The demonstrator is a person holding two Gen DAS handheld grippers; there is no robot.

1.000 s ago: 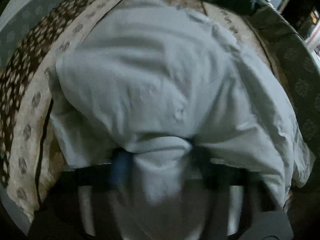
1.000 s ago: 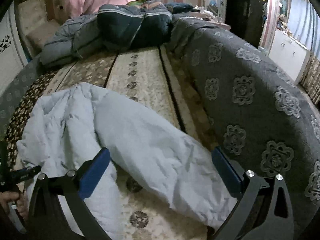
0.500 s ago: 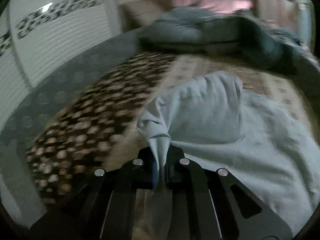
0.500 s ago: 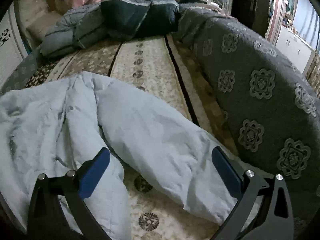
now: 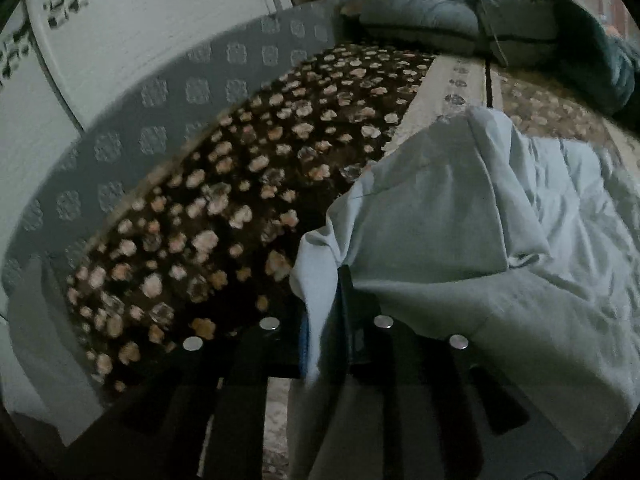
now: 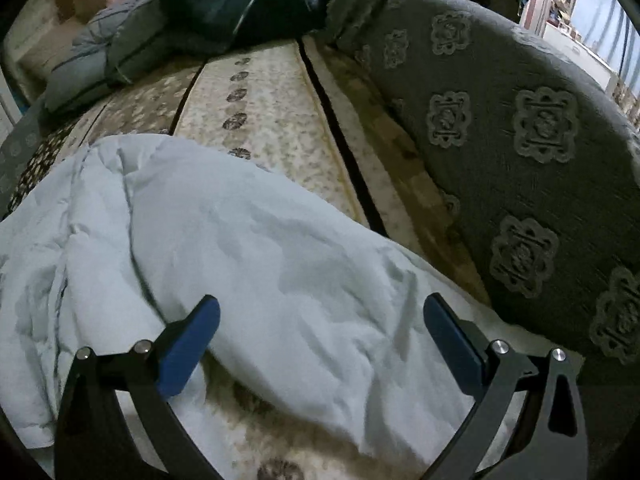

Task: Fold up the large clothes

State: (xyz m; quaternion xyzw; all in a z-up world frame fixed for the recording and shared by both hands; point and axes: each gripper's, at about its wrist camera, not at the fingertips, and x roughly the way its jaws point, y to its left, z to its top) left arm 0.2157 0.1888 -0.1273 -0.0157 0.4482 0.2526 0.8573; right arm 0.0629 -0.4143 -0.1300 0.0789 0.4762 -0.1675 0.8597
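Scene: a bed (image 6: 280,120) with a patterned cover, seen from my two wrist cameras in dim light.
Garment: a large pale blue padded coat (image 6: 248,256) lies spread across the near part of the bed, crumpled, with one long puffy part running from the middle toward the lower right in the right view.
Left hand-held gripper (image 5: 324,320): its jaws have just been opening a little, and they stand nearly together with a thin fold of the coat (image 5: 440,240) between them. The cloth runs straight down through the narrow gap. I cannot tell if the pads press on it.
Coat by the left gripper: the fold rises from the jaws into a loose peak, and the rest of the fabric spreads to the right.
Right hand-held gripper (image 6: 320,336): jaws wide apart, holding nothing. Its blue pads (image 6: 188,340) sit either side of the puffy part of the coat, just above it; whether they touch the cloth I cannot tell.
Bed cover: dark brown with pale flowers (image 5: 224,208) on the left, cream stripes with medallions in the middle.
Grey blanket (image 6: 520,128): embossed medallions, along the bed's right side, beside the coat.
Far end: dark bundled bedding (image 6: 224,4) piled up.
Left edge: a white panelled wall (image 5: 132,32) beside the bed.
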